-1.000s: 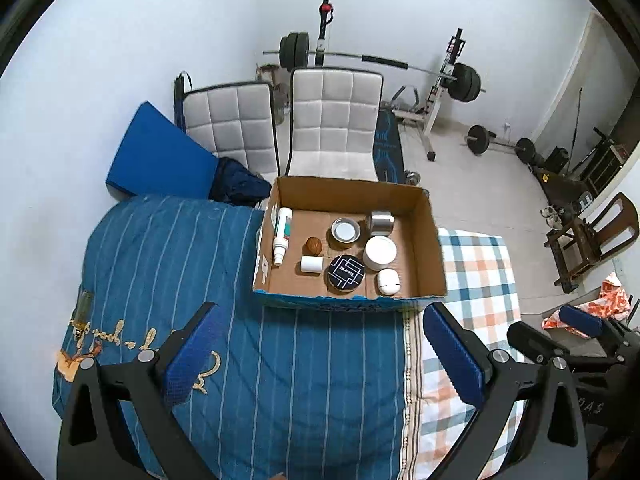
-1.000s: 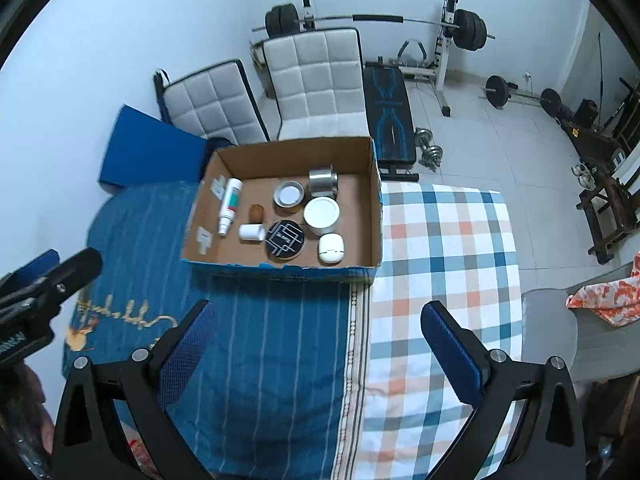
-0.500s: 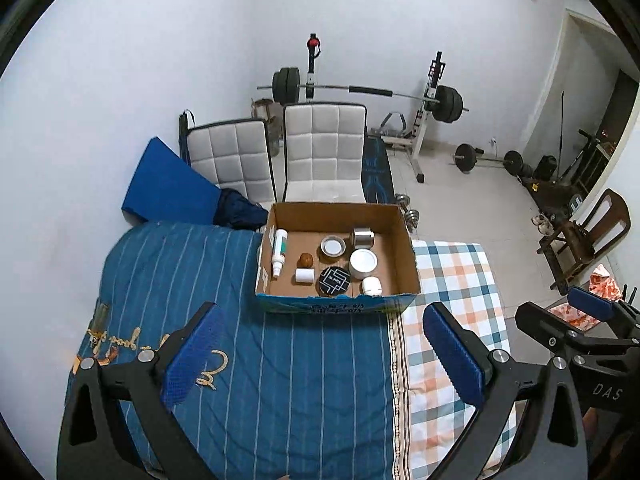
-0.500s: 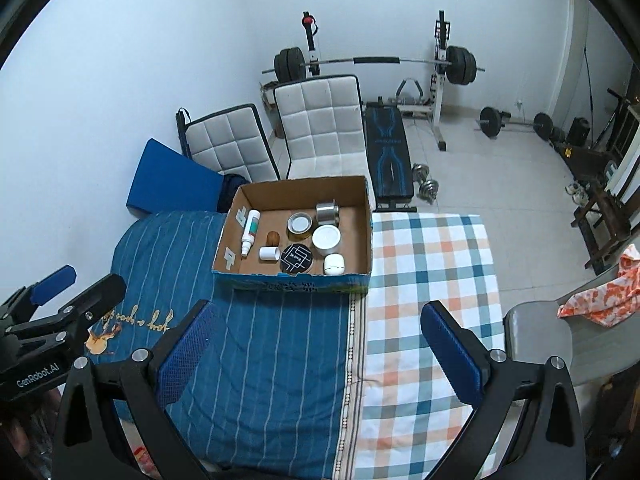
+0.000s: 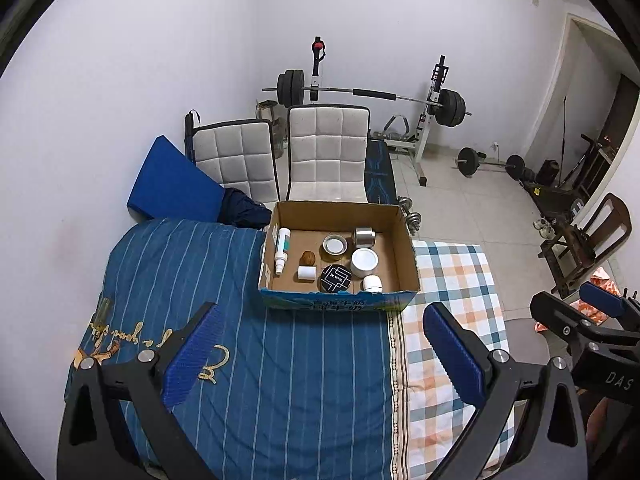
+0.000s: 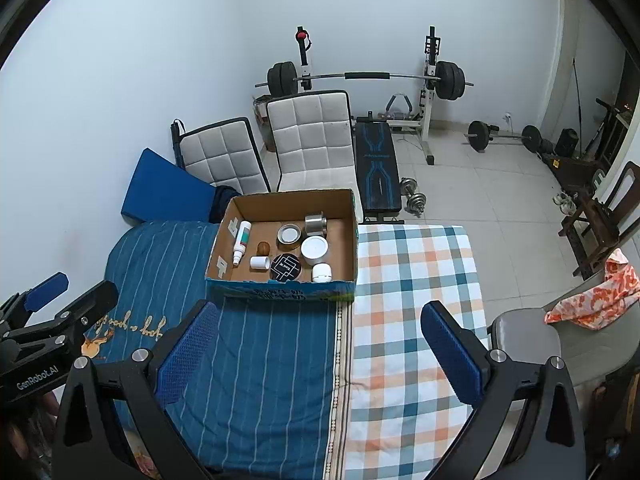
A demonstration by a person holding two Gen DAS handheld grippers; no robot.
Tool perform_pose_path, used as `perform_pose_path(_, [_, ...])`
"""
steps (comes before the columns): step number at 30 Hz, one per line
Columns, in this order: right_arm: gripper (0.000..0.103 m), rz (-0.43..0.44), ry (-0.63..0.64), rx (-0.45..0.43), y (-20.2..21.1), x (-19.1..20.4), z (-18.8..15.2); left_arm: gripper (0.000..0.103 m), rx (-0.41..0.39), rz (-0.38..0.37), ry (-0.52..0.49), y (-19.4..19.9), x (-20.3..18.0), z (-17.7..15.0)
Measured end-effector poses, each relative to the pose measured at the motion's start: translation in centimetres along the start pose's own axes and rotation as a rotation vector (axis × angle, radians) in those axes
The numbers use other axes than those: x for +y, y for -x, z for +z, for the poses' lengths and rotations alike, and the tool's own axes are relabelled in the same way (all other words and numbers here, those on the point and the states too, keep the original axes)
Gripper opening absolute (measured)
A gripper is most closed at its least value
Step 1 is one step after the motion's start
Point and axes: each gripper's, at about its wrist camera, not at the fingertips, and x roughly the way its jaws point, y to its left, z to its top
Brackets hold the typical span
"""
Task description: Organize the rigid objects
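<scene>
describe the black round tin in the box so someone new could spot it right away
On the bed sits an open cardboard box. Look along its near wall, at the middle: the black round tin lies flat there, between two small white jars. It alone is black, with white line patterning on its lid.

Right gripper [image 6: 318, 354]: lower frame, jaws wide apart, empty.
Left gripper [image 6: 70, 292]: lower left edge, blue pads parted.
Cardboard box [image 6: 294, 200]: centre frame, on the blue striped cover [image 6: 260, 380].
Box contents: spray bottle [image 6: 241, 242], black round tin [image 6: 285, 267], white jar [image 6: 321, 272] (all lying loose).
Checked cover [image 6: 412, 320]: right of box.
</scene>
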Motion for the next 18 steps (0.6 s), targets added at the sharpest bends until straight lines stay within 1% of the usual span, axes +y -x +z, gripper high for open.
perform_pose_path(4, [0.103,-0.002,0.002,-0.001,-0.02,0.05,-0.04,0.103,-0.008,0.011,-0.005,0.22,-0.11,-0.29])
perform_pose_path(18, [0.103,-0.026,0.008,-0.013,0.65,-0.29,0.13,0.103,-0.006,0.013,-0.005,0.00,0.16,-0.53])
